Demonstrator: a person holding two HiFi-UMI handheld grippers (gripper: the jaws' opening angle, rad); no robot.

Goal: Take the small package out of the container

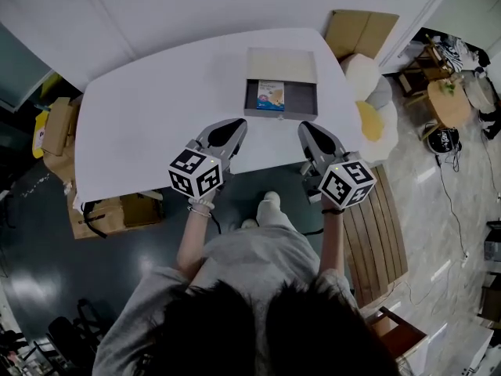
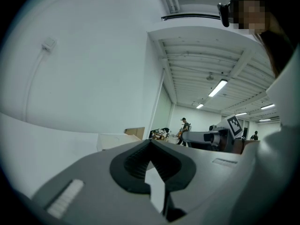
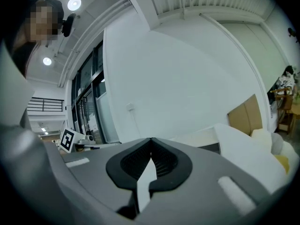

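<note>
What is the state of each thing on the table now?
container: open at the top
small package: lying flat inside the container
left gripper: jaws shut, nothing between them
right gripper: jaws shut, nothing between them

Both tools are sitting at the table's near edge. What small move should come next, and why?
Probably part the right gripper's jaws, ready to reach forward. It and the left gripper are both shut and empty, stopped short of the container. The small package lies untouched inside, and shut jaws cannot close around it.
</note>
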